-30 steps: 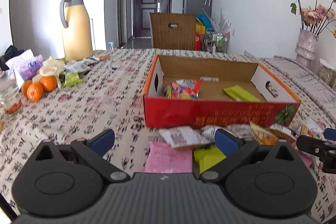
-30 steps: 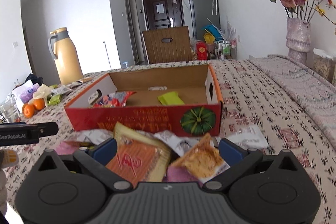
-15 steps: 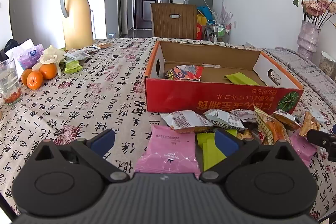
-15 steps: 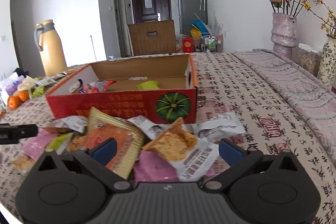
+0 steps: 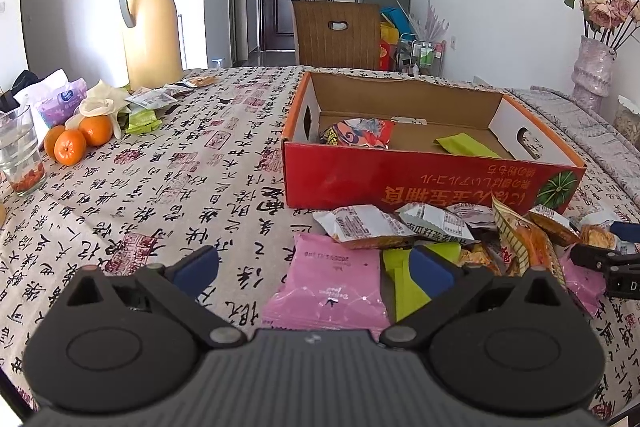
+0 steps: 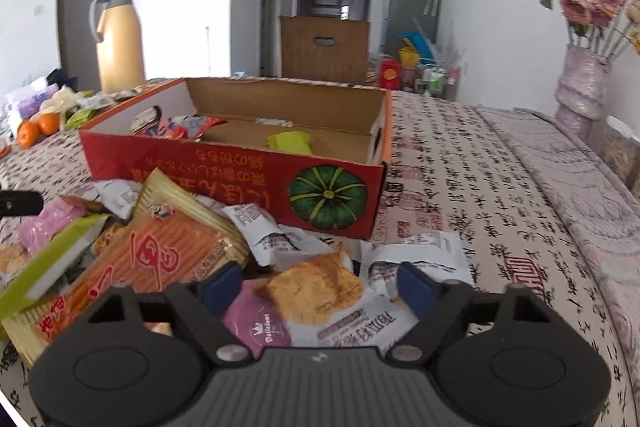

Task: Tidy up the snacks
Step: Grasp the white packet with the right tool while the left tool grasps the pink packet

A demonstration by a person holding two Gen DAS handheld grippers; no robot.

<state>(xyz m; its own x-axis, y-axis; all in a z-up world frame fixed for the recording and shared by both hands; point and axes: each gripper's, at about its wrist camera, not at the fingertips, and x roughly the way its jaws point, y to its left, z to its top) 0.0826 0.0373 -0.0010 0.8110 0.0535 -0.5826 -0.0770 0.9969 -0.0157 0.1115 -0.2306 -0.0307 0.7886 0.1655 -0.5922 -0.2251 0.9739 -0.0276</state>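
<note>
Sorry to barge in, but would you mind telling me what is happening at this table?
Someone is sorting snacks into the red cardboard box, which holds two packets so far. Both grippers are open and empty: the left gripper hovers over a pink packet, the right gripper over an orange-brown snack packet in the pile.

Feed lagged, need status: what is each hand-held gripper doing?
Left hand-held gripper: open, holding nothing, over the pink packet.
Right hand-held gripper: open, holding nothing.
</note>
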